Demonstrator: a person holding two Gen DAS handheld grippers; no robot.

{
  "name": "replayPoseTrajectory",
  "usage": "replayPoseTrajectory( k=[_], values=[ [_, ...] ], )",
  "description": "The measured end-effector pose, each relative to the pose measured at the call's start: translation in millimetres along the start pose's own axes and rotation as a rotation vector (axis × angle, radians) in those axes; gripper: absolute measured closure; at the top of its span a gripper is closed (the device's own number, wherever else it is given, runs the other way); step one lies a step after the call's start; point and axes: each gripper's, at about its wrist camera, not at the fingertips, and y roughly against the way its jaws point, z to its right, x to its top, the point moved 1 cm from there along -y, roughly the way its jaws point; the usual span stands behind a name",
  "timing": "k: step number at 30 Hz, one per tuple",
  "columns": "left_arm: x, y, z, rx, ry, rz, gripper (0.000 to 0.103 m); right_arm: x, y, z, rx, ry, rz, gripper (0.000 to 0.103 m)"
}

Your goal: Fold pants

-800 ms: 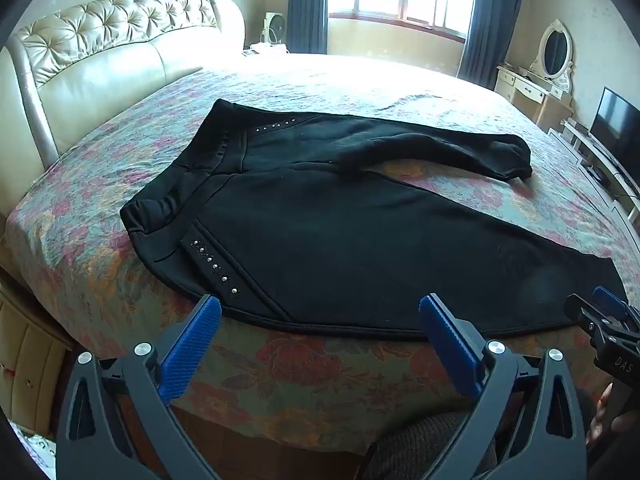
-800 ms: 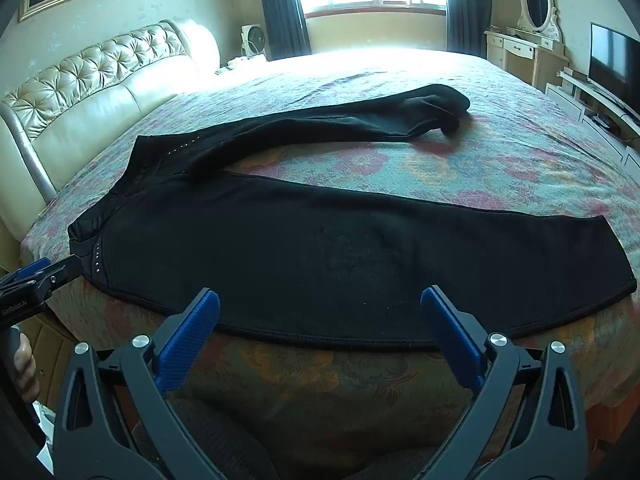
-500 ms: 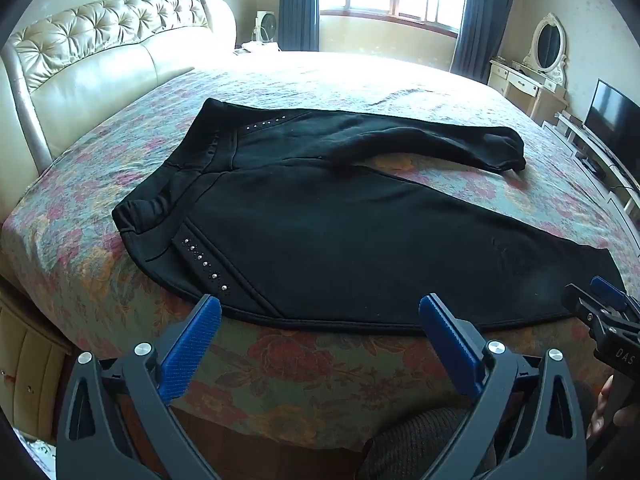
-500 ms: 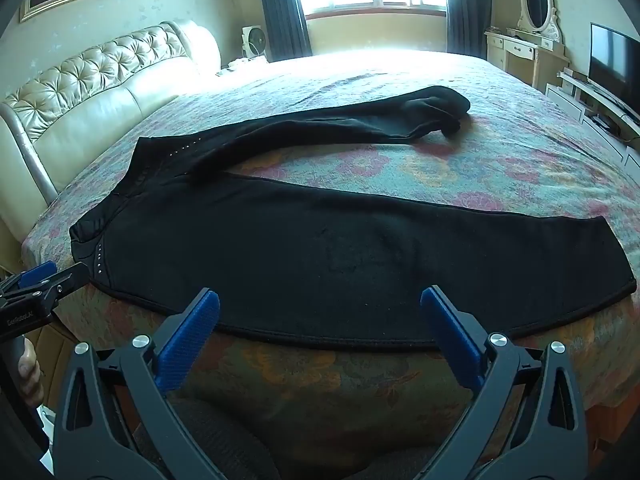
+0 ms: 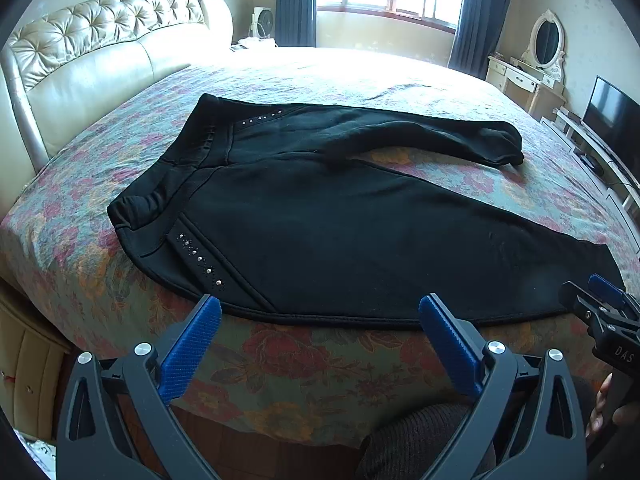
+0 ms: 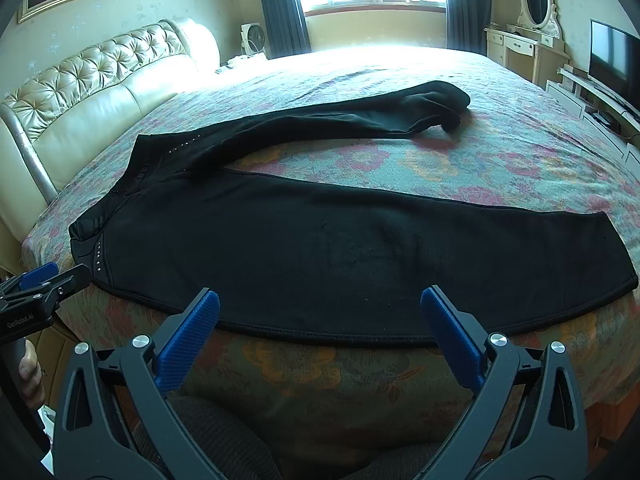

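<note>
- The left tongs (image 5: 320,312) are spread wide and hold nothing, hovering just short of the near hem line of the pants (image 5: 340,232), toward the waist end
- The right tongs (image 6: 320,306) are likewise spread and empty, poised near the same near edge, further toward the cuff end
- The pants lie unfolded on the bed (image 5: 360,80), on its floral cover, waist toward the headboard (image 5: 104,44) and legs splayed apart in a V; the near leg runs along the bed's front edge
- Likely risk: the near edge sits right at the drop of the mattress, so a tug toward the person could drag the cloth off the bed
- Another risk: the fabric looks thick and fleecy, so a shallow pinch may catch only the top layer and the leg would peel open when lifted
- The far leg (image 6: 360,116) is twisted and its cuff bunched; folding it over unsmoothed would probably trap wrinkles
- The pants are black, soft and matte, with a row of small studs (image 5: 198,256) by the pocket and a gathered waistband (image 5: 140,204)
</note>
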Motion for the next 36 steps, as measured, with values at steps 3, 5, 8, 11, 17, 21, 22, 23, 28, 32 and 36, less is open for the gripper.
replayPoseTrajectory(
  k=[3, 5, 8, 11, 17, 21, 22, 23, 28, 32, 36],
  values=[
    [-0.6, -0.9, 1.0, -0.001, -0.001, -0.004, 0.005, 0.1, -0.1, 0.1, -0.001, 0.000, -0.001, 0.002],
    [-1.0, -1.2, 1.5, -0.002, -0.004, -0.005, 0.005, 0.2, -0.4, 0.3, 0.000, -0.002, -0.001, 0.002],
    [-1.0, -1.3, 1.3, -0.004, -0.004, -0.006, 0.005, 0.3, -0.9, 1.1, 0.001, -0.003, -0.003, 0.002],
    [-1.0, -1.5, 1.6, -0.005, -0.003, -0.007, 0.005, -0.7, -1.2, 2.0, 0.001, -0.005, -0.004, 0.002],
    [-2.6, -2.7, 3.7, -0.009, -0.009, -0.012, 0.005, -2.1, -1.9, 2.7, 0.002, -0.006, -0.010, 0.002],
    [-2.9, -2.9, 4.7, -0.012, -0.011, -0.015, 0.005, -2.7, -2.7, 3.1, 0.002, -0.009, -0.012, 0.002],
    [-2.9, -2.8, 5.0, -0.013, -0.012, -0.016, 0.005, -3.0, -3.0, 3.3, 0.002, -0.009, -0.014, 0.002],
    [-2.9, -2.7, 5.1, -0.013, -0.012, -0.016, 0.005, -2.7, -3.4, 2.9, 0.002, -0.009, -0.015, 0.002],
    [-3.4, -2.7, 5.3, -0.014, -0.011, -0.017, 0.005, -2.5, -5.2, 4.3, 0.004, -0.014, -0.020, 0.002],
    [-3.7, -3.1, 5.3, -0.016, -0.013, -0.018, 0.005, -2.4, -5.6, 3.9, 0.004, -0.014, -0.021, 0.002],
    [-4.2, -3.8, 5.9, -0.018, -0.015, -0.020, 0.005, -2.5, -7.0, 4.3, 0.005, -0.013, -0.024, 0.002]
  ],
)
